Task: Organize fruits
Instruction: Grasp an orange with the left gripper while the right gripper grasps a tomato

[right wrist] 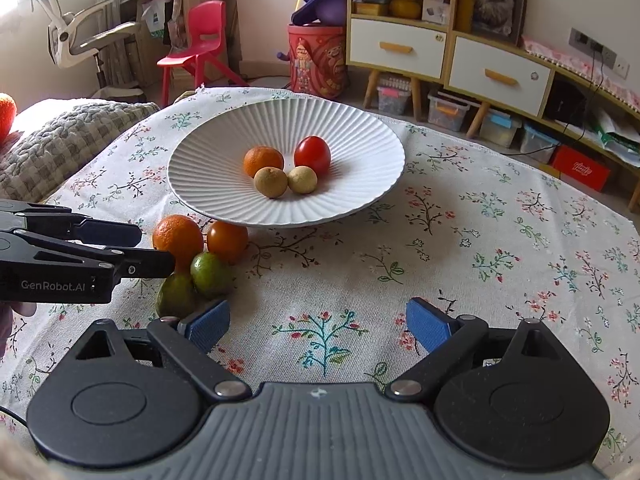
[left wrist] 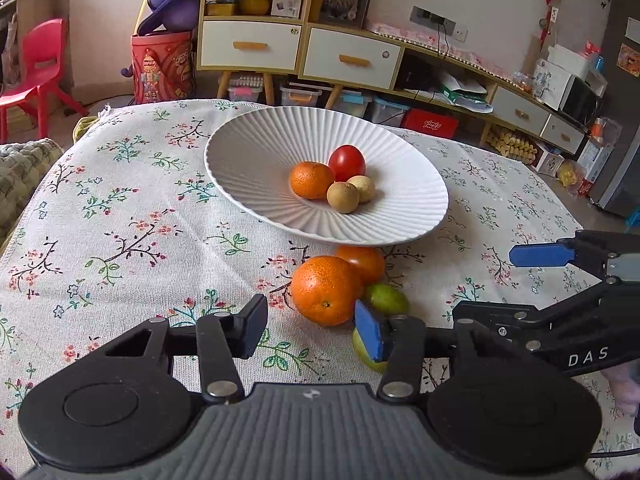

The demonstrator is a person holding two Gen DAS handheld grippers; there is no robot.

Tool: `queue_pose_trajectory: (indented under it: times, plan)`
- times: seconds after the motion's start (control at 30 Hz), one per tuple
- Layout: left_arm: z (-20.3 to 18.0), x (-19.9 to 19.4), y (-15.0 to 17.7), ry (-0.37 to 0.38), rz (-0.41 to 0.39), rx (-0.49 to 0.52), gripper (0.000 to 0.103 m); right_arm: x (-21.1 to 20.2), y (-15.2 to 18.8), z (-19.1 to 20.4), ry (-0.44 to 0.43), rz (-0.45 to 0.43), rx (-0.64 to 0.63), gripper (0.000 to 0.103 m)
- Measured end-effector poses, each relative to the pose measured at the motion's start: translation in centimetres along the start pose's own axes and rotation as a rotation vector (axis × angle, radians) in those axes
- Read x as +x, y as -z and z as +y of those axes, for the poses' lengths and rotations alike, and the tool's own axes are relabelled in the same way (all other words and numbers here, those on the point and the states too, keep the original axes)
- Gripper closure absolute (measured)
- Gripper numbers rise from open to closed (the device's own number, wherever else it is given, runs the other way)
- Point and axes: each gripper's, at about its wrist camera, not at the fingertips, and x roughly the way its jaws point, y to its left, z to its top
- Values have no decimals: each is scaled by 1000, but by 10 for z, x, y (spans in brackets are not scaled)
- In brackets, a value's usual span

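**Fruit half sorted, left tongs partly closed over the loose pile**

Fruit sits in two groups. Four pieces rest in the white ribbed plate (left wrist: 256, 168): a small orange (left wrist: 311, 179), a red tomato (left wrist: 347, 161) and two tan round fruits (left wrist: 343, 197), settled at the low centre where the dish slopes in. Four more lie on the flowered tablecloth (left wrist: 120, 220) just beside the plate's near rim, touching one another: a big orange (left wrist: 326, 290), an orange tomato (left wrist: 363, 262) and two green fruits (right wrist: 210, 274).

Left gripper (left wrist: 312, 330) hovers low over this pile, jaws part closed, nothing clamped; its right pad hides part of the nearest green fruit (left wrist: 366, 354), contact unclear. Likely lining up on the big orange.

Right gripper (right wrist: 318, 326) waits wide open and empty over bare cloth, clear of the pile, probably to give the left one room.
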Motion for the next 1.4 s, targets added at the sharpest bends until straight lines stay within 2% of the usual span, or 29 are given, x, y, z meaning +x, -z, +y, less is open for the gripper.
queue_pose_trajectory:
  times: [0.13,0.43,0.7,0.83,0.9,1.0,1.1,1.27,1.4]
  plan:
    - [-2,5,-3,28,2,-2,77,2,-3,2,-12,-1,8,10]
    - [2,10,-6,58,-12,-20,78,8,-8,7,-29,16,22,16]
    - [11,-3,-7,0,3,-13,80,13,-13,10,-47,23,58,22]
    - [22,-12,-3,-47,10,2,80,20,-17,13,-76,32,83,29]
    - [28,-16,0,-56,15,-2,80,25,-19,16,-99,35,100,31]
    - [35,-21,3,-63,15,-8,80,32,-21,21,-121,38,118,40]
    - [41,-24,5,-64,15,-15,80,39,-22,25,-114,34,127,51]
    - [45,-23,8,-54,-1,-20,78,39,-22,24,-113,13,142,76]
    - [47,-20,7,-52,-24,-28,74,34,-20,25,-102,12,132,77]
